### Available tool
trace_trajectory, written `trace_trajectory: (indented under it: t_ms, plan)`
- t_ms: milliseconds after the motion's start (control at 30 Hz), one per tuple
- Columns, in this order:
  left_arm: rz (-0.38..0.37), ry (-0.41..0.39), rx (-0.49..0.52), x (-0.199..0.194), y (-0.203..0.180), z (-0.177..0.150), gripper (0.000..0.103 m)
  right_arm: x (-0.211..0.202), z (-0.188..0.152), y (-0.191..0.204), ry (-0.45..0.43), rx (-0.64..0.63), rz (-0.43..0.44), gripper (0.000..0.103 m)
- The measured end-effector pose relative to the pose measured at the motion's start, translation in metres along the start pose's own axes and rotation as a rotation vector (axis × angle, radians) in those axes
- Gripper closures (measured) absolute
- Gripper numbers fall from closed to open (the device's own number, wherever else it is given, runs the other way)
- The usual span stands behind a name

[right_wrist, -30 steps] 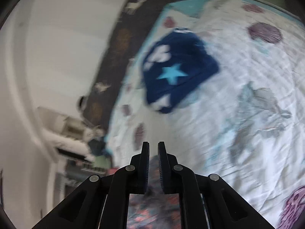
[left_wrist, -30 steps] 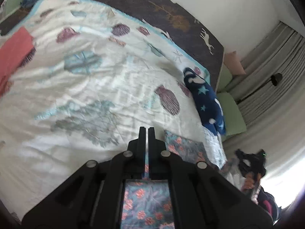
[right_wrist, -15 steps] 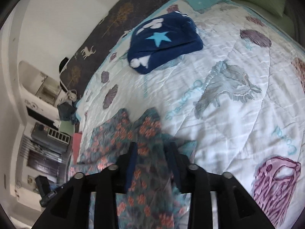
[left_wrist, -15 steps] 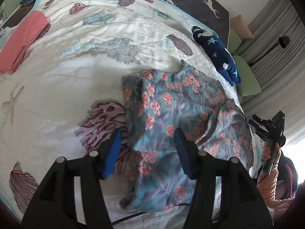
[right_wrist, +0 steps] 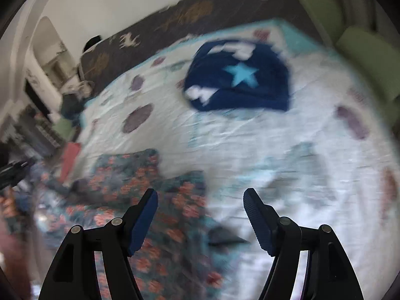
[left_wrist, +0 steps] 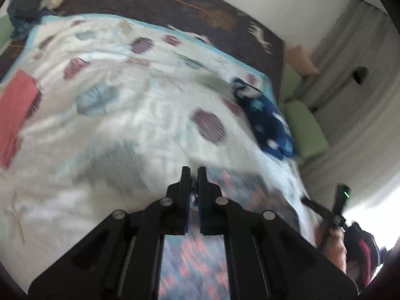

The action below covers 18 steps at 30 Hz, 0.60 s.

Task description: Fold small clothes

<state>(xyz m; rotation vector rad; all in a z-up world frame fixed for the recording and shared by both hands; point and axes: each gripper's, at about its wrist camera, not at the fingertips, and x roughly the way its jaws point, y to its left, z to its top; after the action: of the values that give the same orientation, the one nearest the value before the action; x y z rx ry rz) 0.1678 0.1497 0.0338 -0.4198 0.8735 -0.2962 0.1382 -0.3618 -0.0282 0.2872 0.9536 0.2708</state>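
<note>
Left gripper (left_wrist: 193,175): pressed together, pinching floral garment (right_wrist: 150,200).
Right gripper (right_wrist: 200,200): jaws opening, nothing pinched.
Floral garment: near edge of quilt (right_wrist: 250,137).
Blue star blanket (right_wrist: 237,77): far side.

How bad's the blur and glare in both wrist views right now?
Left wrist: quilt and floral garment smeared, window glare lower right, left gripper sharp. Right wrist: navy star blanket and floral print streaked, right gripper crisp; both fisheye-bent.

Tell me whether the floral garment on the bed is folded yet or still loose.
Still loose. The floral garment lies rumpled and uneven on the quilt, with no neat fold, and one part is pinched in the left tool.
</note>
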Motion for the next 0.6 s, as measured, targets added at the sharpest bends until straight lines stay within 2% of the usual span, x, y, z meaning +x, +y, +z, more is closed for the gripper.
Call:
trace_trajectory:
  t_ms: [100,200,233,333,367,467,600]
  plan:
    - [0.042,0.073,-0.094,0.046,0.028,0.014,0.097,0.025,0.01,-0.008,0.092,0.077,0.116,0.03]
    - [0.063,0.144,-0.183,0.076,0.056,0.0,0.097,0.049,0.012,-0.014,0.185,0.11,0.15,0.03]
    - [0.058,0.151,-0.188,0.079,0.062,-0.007,0.092,0.056,0.011,-0.017,0.214,0.111,0.153,0.031]
    - [0.048,0.156,-0.156,0.076,0.068,-0.026,0.061,0.063,0.007,-0.024,0.247,0.117,0.193,0.031]
    - [0.051,0.145,-0.129,0.071,0.069,-0.031,0.057,0.063,0.007,-0.027,0.247,0.119,0.211,0.032]
    - [0.05,0.12,-0.069,0.061,0.072,-0.038,0.054,0.065,0.008,-0.031,0.253,0.12,0.252,0.033]
    - [0.04,0.148,0.054,0.074,0.063,-0.037,0.053,0.074,0.008,-0.024,0.257,0.082,0.291,0.037]
